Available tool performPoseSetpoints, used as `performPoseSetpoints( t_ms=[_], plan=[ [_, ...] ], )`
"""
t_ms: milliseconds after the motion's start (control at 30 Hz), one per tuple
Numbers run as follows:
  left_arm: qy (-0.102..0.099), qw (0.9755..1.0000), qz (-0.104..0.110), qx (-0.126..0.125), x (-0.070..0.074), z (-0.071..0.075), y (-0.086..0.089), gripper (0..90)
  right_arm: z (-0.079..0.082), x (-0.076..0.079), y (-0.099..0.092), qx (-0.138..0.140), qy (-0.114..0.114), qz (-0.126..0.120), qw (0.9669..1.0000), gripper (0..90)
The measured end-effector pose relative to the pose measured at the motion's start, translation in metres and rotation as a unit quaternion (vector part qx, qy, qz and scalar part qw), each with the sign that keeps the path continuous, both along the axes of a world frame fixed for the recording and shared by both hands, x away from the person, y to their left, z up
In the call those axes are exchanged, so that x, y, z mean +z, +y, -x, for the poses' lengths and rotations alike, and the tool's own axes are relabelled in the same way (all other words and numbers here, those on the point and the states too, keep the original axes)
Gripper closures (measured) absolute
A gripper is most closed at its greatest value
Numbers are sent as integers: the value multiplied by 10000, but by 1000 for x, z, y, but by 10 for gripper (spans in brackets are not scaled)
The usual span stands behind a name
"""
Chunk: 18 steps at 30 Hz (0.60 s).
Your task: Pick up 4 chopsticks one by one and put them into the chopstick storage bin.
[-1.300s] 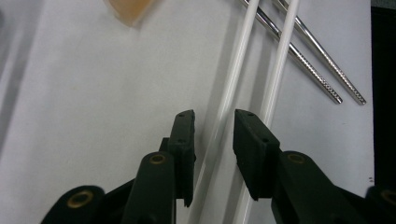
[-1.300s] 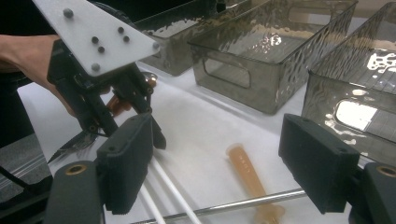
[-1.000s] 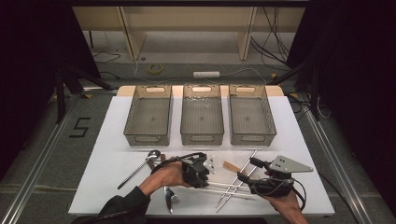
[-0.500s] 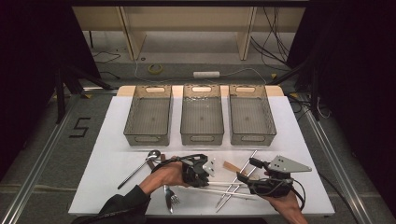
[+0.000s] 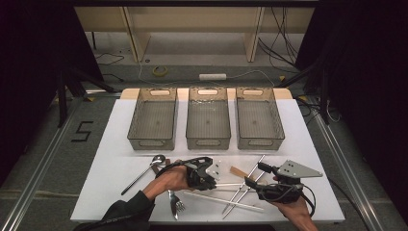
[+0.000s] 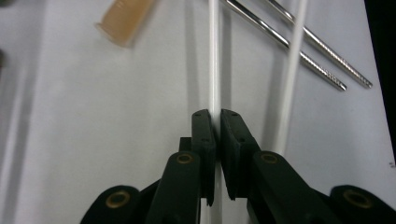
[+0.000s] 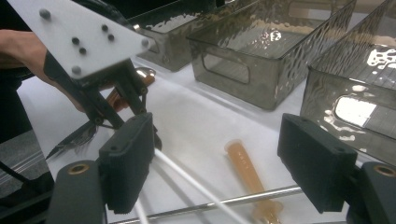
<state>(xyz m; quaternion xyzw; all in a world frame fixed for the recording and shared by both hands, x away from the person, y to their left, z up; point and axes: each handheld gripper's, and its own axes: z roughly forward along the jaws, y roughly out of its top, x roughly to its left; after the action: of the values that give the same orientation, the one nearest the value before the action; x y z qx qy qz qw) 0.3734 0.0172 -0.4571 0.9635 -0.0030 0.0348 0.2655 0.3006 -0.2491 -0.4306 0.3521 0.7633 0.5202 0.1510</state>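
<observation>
The left gripper [image 6: 215, 122] had just been closing, and its own view showed both black pads pinched on a thin white chopstick [image 6: 214, 56] that ran straight up the white table [image 6: 93, 140]. From the high view that grip was hard to make out: the left gripper [image 5: 211, 180] sat low at the table's near edge, and the stick [image 5: 231, 184] was only a pale line leading right from it.

The left gripper view also caught a second white chopstick [image 6: 292, 79] just beside the first, crossing a pair of metal chopsticks [image 6: 299, 46], and a tan tube-like piece [image 6: 125, 21] further off, perhaps a handle.

The right gripper [image 7: 224, 163] stood wide, nothing between its pads, hovering over the tan piece [image 7: 245, 170]. Its view showed the three smoky bins [image 7: 261, 60] close up; the high view showed a spoon [image 5: 144, 172] and fork [image 5: 175, 204].
</observation>
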Motion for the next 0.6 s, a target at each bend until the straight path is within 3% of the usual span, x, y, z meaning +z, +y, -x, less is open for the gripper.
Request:
performPoseSetpoints(
  t_ms=[333,400,500,600],
  plan=[
    [-74,9981,442,432,18,-2,13,843,1,3,-4,-96,-84,-96,9999,283],
    [-64,9959,632,640,25,-4,20,843,1,3,-5,-110,-105,-111,9998,284],
    [-99,9944,722,771,31,-4,25,843,1,3,-6,-129,-125,-132,9998,285],
    [-108,9910,895,986,40,-6,32,843,1,4,-6,-136,-135,-144,9997,285]
  ],
)
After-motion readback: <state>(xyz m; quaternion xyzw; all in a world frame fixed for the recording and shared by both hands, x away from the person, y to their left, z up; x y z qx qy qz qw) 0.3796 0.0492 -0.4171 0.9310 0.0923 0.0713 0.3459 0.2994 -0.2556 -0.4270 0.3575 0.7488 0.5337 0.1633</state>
